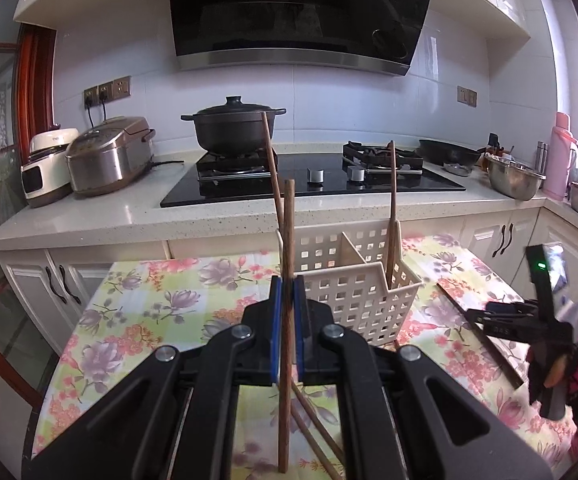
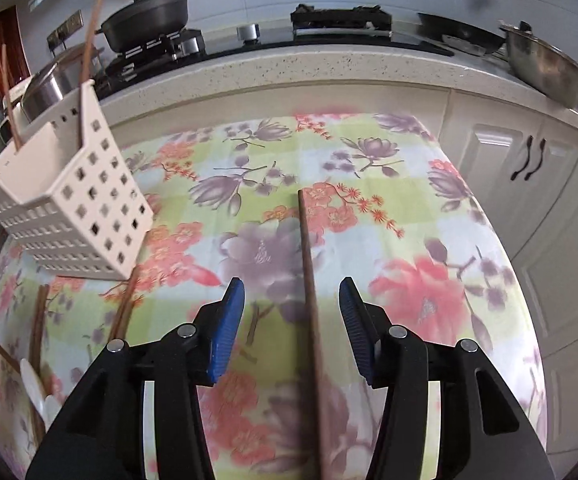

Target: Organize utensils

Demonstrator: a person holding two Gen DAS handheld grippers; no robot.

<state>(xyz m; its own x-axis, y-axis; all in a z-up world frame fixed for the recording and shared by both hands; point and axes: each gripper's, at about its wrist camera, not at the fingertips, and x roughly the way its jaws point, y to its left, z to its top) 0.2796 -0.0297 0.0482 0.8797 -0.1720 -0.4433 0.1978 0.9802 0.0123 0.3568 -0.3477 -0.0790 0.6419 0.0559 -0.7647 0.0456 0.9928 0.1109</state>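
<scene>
- The left claw (image 1: 287,320) is clamped on one wooden chopstick (image 1: 287,264), held upright, its upper end risen above the pads.
- The white basket (image 1: 359,292) stands on the floral table (image 1: 161,312) just beyond and to the right of that claw; two chopsticks (image 1: 391,216) already stand in it.
- The right claw (image 2: 292,328) stands partly open with nothing pressed between its pads.
- A loose chopstick (image 2: 307,264) lies flat on the table directly under it, long axis running near to far, between the open jaws.
- Judgement: the right claw is the nearer one and already aligned; it needs only to descend and close across the stick.
- More chopsticks (image 2: 127,308) lie near the basket's foot.
</scene>
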